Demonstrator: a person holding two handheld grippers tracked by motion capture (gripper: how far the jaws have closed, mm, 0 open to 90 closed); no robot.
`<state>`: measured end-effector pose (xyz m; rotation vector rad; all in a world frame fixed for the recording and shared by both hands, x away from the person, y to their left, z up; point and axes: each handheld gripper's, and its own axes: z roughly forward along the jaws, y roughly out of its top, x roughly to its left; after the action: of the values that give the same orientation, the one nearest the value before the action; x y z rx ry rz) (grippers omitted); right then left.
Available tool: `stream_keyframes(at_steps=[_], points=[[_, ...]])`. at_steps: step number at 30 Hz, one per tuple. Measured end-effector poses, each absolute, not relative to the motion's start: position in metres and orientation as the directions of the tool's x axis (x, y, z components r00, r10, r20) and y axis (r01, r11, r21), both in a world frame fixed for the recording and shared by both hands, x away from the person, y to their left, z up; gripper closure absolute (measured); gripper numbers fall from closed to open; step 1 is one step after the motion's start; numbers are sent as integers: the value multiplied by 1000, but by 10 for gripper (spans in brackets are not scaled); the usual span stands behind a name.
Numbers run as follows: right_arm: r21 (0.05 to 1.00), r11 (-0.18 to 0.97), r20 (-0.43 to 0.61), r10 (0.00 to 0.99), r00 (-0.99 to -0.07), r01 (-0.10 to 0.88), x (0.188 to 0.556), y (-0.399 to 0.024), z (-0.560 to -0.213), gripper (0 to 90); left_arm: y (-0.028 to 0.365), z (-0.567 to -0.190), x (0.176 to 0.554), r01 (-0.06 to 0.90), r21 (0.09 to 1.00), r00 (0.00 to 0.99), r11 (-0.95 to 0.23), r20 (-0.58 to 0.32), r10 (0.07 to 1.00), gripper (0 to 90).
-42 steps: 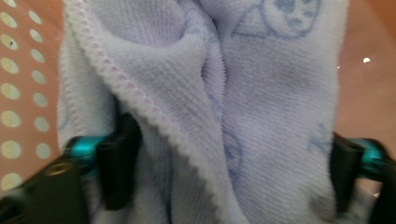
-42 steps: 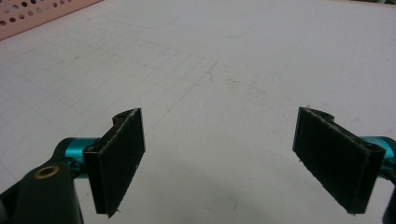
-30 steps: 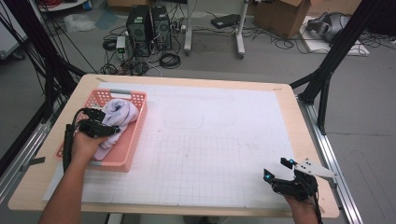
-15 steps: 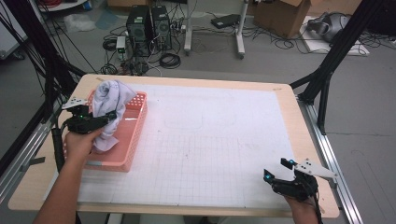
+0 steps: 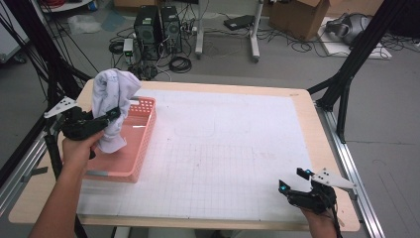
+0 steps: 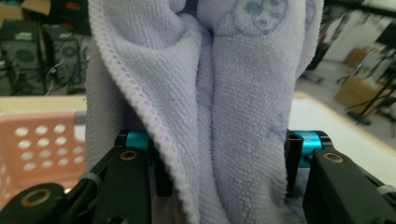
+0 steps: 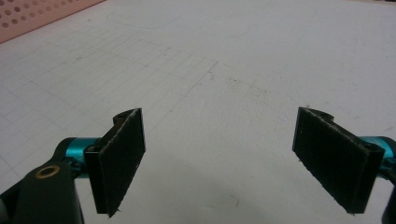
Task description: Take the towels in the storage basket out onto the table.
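A person's left hand [image 5: 77, 148] reaches in from the near left corner of the table [image 5: 297, 106], forearm angled up and away, holding the left gripper [image 5: 106, 118] above the near wall of a pink basket [image 5: 141, 148]. The gripper points level toward the table's middle, its grey three-cornered plate sticking out to the left. Its jaws clench a bunched towel [image 5: 115, 96], which hangs clear of the basket: one thick fold rises above the jaws, a shorter tail droops below them over the basket's inside.

In the left gripper view the towel [image 6: 219, 107] is pale lilac terry cloth, looped and soft, with a stitched hem running down one fold and faint blue printed shapes near the top. The black pads [image 6: 290, 163] press on the wad from both sides, teal fittings behind them.

The basket, of perforated plastic with rows of round holes in its walls, stands along the table's left edge. The table has a light wooden rim and a white mat ruled in a fine grid, faintly scuffed.

At the near right corner the right hand [image 5: 317, 220] holds the right gripper [image 5: 292, 184] low over the mat. In the right gripper view its flat, rubber-faced fingers [image 7: 122, 154] stand wide apart, released, with bare mat between them.
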<state>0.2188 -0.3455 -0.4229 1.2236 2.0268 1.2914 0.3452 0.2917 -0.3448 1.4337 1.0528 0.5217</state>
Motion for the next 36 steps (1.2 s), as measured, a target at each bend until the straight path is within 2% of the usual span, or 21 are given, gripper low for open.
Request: stream_keyframes(at_steps=[7,15,16,20,28,36], points=[[880,170,93,854,-512,444,219,-345,-423,157,282,-325,336,217,960,598,175,-272,754,539],[881,173,90,852,-515,440,219,-344,-423,158,246,-298,328,150,974,723,168,-224,654,539],[881,172,91,852,-515,441,219,-344,-423,158,235,-293,326,141,976,754,168,-216,620,539],[882,172,90,852,-515,439,219,-345,-423,158,219,-288,326,136,975,793,174,-213,571,538],[882,171,93,850,-518,438,219,-345,-423,158,174,-289,325,144,983,863,111,-180,472,534],[882,175,91,849,-521,438,219,-345,-422,158,123,-305,330,177,981,909,80,-194,370,530]])
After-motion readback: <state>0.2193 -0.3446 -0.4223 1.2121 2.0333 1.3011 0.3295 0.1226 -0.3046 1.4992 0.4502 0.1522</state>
